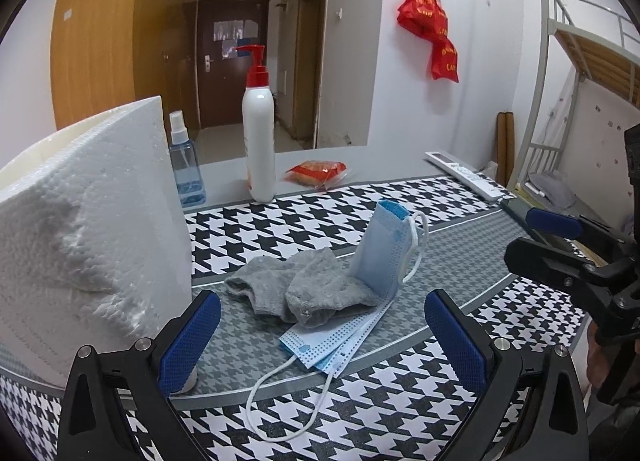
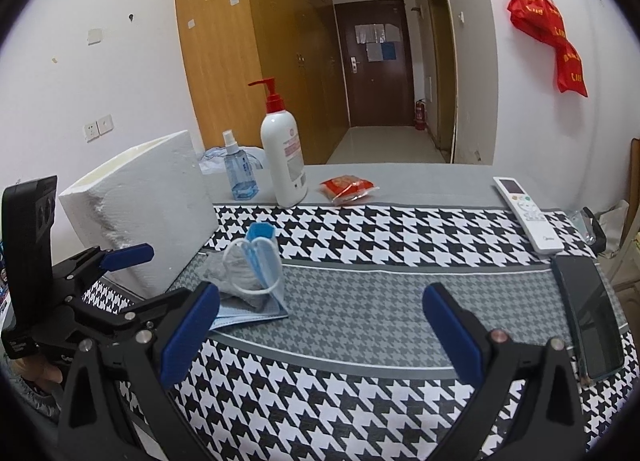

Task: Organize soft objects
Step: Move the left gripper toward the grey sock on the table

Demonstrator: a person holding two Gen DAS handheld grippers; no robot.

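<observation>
Left tool (image 1: 322, 325): wide apart, empty, aimed at sock (image 1: 304, 293) lying on face mask (image 1: 360, 301) mid-counter (image 1: 420, 325) beside tissue pack (image 1: 92, 229). Right tool (image 2: 320, 325): wide, empty, held clear, likely leaving approach room.

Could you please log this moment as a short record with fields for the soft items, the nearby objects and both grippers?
surface: houndstooth cloth on the table
soft items: grey socks lying on blue face masks; one mask stands bent upright
beside them: white tissue pack
at the far edge: pump bottle, spray bottle, red packet
on the right side: remote, phone
left gripper: open, holding nothing
right gripper: open, holding nothing
</observation>
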